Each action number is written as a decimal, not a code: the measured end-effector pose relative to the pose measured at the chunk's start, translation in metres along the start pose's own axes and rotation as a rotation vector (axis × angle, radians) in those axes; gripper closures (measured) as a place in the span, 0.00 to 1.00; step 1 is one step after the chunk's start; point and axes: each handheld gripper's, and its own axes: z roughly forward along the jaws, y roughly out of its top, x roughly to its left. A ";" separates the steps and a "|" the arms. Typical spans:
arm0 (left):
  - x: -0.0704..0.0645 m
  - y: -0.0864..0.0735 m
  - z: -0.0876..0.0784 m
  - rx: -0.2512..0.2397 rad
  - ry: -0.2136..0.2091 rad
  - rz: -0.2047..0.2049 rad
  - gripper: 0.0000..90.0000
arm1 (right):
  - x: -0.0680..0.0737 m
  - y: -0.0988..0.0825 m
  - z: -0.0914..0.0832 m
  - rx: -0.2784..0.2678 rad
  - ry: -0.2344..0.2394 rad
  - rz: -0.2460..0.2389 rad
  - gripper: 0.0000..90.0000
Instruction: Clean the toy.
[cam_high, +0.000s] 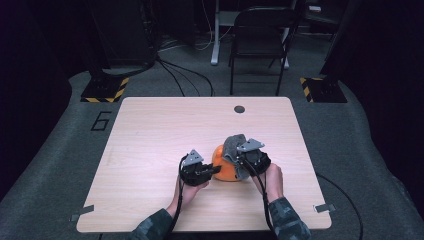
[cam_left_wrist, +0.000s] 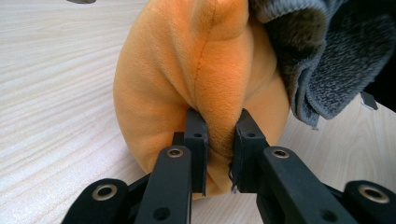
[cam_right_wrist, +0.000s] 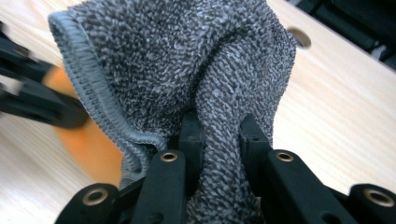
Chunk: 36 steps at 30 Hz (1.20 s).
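An orange plush ball (cam_high: 224, 168) lies on the wooden table (cam_high: 165, 130), right of centre near the front. A grey knitted cloth (cam_high: 234, 146) drapes over its right side. My left gripper (cam_high: 214, 171) reaches in from the left and is shut on a fold of the orange plush (cam_left_wrist: 201, 84); its pads (cam_left_wrist: 197, 135) pinch the fabric. My right gripper (cam_high: 243, 159) is at the ball's right side, shut on a bunched fold of the grey cloth (cam_right_wrist: 187, 65). In the right gripper view the orange plush (cam_right_wrist: 88, 144) and the blurred left gripper (cam_right_wrist: 42, 100) show behind the cloth at the left.
A round cable hole (cam_high: 239, 109) sits near the table's far edge. Beyond the table stand a black folding chair (cam_high: 260, 40) and floor cables (cam_high: 185, 75). Bare tabletop stretches to the left and behind the ball.
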 end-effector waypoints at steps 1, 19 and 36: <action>0.000 0.000 0.000 0.000 0.000 0.000 0.88 | -0.002 -0.003 0.002 0.009 -0.007 0.009 0.85; -0.001 0.001 0.001 -0.002 -0.007 0.012 0.87 | -0.037 -0.045 0.045 0.250 -0.024 0.092 0.84; 0.000 0.001 0.001 0.005 -0.013 0.013 0.84 | -0.002 -0.007 0.007 0.050 0.006 0.023 0.86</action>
